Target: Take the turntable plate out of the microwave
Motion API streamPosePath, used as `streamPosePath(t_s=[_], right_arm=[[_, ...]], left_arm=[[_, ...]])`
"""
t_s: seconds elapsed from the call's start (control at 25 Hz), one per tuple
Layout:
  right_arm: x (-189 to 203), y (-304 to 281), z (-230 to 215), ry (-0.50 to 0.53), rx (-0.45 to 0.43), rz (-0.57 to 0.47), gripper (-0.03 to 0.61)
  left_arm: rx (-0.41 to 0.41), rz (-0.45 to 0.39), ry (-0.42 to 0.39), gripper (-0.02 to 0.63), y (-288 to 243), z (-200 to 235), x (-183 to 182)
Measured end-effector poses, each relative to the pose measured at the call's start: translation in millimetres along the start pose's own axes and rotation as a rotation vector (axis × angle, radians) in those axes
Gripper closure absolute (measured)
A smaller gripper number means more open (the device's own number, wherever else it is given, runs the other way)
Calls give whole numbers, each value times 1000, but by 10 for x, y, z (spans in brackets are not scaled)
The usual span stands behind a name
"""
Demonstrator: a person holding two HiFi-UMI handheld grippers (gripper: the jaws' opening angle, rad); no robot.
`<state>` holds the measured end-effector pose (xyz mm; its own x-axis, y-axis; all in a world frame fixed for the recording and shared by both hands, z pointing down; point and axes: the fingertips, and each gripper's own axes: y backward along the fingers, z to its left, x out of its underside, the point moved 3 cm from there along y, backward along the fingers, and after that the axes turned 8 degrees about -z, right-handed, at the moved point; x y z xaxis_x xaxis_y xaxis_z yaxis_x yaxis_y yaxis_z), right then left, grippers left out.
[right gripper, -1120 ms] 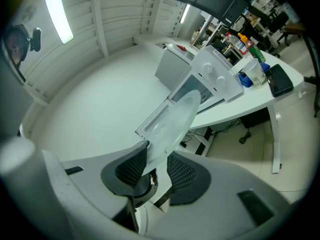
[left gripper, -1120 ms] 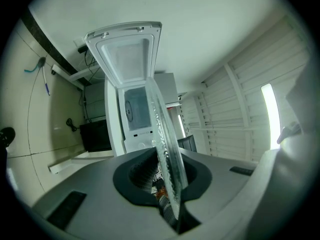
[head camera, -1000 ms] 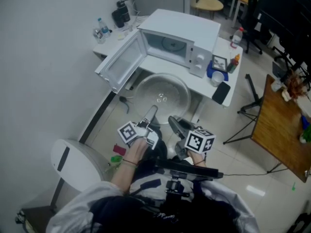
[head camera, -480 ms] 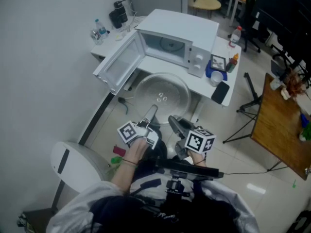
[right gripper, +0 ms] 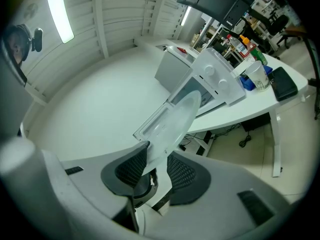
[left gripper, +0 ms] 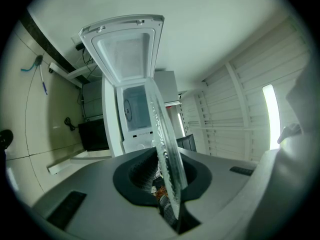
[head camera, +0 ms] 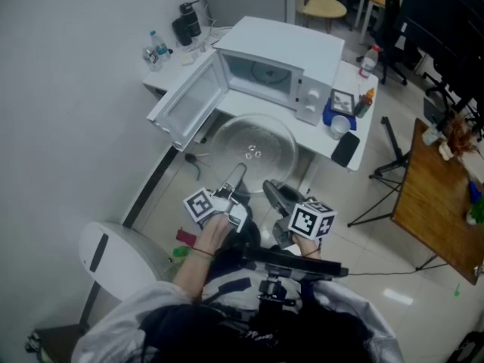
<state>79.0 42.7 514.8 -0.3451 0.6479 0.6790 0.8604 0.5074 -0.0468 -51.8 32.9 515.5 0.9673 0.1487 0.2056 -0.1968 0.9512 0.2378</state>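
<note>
The clear glass turntable plate (head camera: 253, 145) is outside the microwave (head camera: 281, 60), held level in the air below the table's front edge. My left gripper (head camera: 239, 171) is shut on the plate's near rim, and my right gripper (head camera: 269, 188) is shut on the rim just to its right. In the left gripper view the plate (left gripper: 164, 143) runs edge-on between the dark pads (left gripper: 142, 176) of the gripper (left gripper: 167, 186). From the right gripper view, the plate (right gripper: 176, 120) slants up out of that gripper (right gripper: 152, 166). The microwave's door (head camera: 190, 97) hangs open to the left, and its cavity looks empty.
The white table (head camera: 346, 72) carries a mug (head camera: 339, 123), a black flat object (head camera: 345, 145), bottles (head camera: 156, 48) and a black dispenser (head camera: 185, 23). A white rounded bin (head camera: 121, 255) stands at lower left. A wooden desk (head camera: 439, 203) and a black stand (head camera: 387, 165) are on the right.
</note>
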Motion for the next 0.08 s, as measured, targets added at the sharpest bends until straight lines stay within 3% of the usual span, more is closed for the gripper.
streamPosePath(t_s=[0.08], right_arm=[[-1,-17,-21,5,6,1,442]], left_arm=[[0,0,0,583,-11,4,-19]])
